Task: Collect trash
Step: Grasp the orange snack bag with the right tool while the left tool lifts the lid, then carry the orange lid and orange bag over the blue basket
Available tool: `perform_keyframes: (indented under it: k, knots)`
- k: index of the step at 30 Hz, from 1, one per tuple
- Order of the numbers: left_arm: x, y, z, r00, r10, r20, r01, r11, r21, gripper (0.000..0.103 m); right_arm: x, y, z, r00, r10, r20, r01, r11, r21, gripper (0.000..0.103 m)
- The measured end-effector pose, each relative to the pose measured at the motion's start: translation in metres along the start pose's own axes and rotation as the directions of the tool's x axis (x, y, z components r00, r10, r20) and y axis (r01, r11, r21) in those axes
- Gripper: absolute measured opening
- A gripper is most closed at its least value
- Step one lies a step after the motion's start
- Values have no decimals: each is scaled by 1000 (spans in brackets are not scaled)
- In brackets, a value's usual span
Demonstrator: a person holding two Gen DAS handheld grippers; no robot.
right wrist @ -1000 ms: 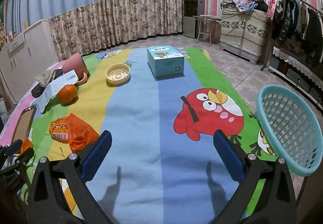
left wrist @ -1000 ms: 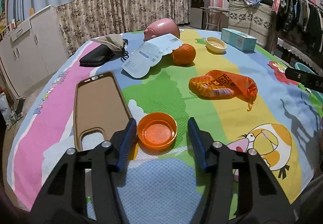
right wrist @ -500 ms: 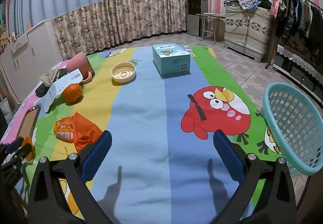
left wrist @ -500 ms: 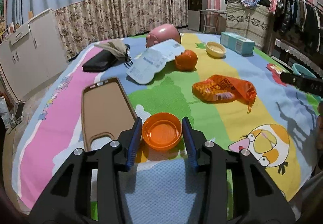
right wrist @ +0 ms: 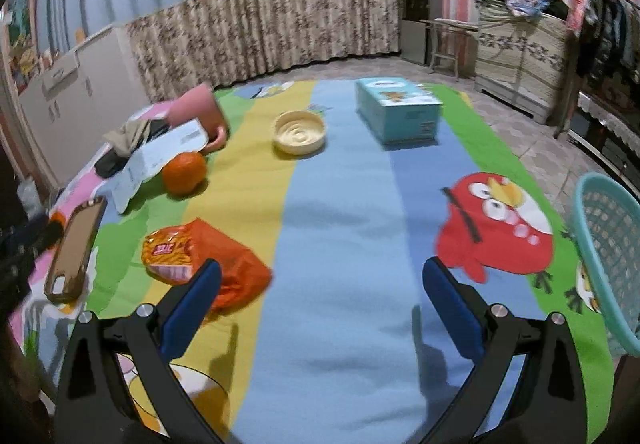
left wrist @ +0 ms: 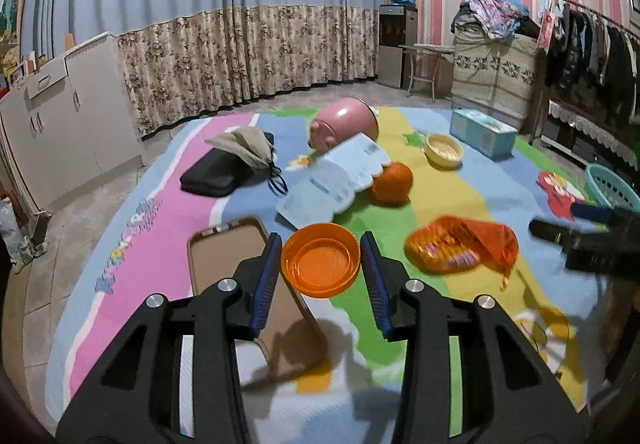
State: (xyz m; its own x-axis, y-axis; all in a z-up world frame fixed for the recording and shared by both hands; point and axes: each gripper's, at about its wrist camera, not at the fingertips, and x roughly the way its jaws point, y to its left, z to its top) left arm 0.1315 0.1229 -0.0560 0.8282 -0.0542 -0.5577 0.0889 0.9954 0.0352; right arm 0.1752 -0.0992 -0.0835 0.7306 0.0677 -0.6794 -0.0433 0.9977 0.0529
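The left tongs (left wrist: 320,276) gripped an orange plastic lid (left wrist: 320,259), lifted clear of the table (right wrist: 340,244) above its shadow. The right tongs (right wrist: 320,300) gaped empty beside the blurred orange snack bag (right wrist: 200,258); the teal basket (right wrist: 608,252) was cut off at the table's right edge.

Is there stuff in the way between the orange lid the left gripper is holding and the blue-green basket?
Yes. The orange plastic lid sits in the left gripper; the teal mesh basket stands far to its right. Between them lie the orange snack bag and the right gripper, both low enough to pass over, probably.
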Motion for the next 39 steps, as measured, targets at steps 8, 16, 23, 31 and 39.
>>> perform_keyframes:
  k: [8, 16, 23, 31, 39]
  knots:
    - [14, 11, 23, 1000, 7, 22, -6, 1000, -27, 39, 32, 29, 2, 989, 83, -121, -95, 991, -98, 60]
    - [16, 0, 31, 1000, 7, 28, -7, 1000, -18, 39, 24, 30, 3, 976, 185, -114, -196, 977, -87, 16]
    - [12, -36, 51, 998, -23, 60, 23, 1000, -4, 39, -15, -26, 21, 991, 130, 9, -130, 991, -19, 9]
    - [7, -120, 77, 985, -125, 117, 119, 991, 56, 39, -78, -141, 33, 985, -87, 147, 68, 989, 131, 9]
    - [8, -221, 95, 957, -258, 134, 244, 963, 113, 39, -128, -242, 21, 919, -354, 175, 314, 923, 222, 9]
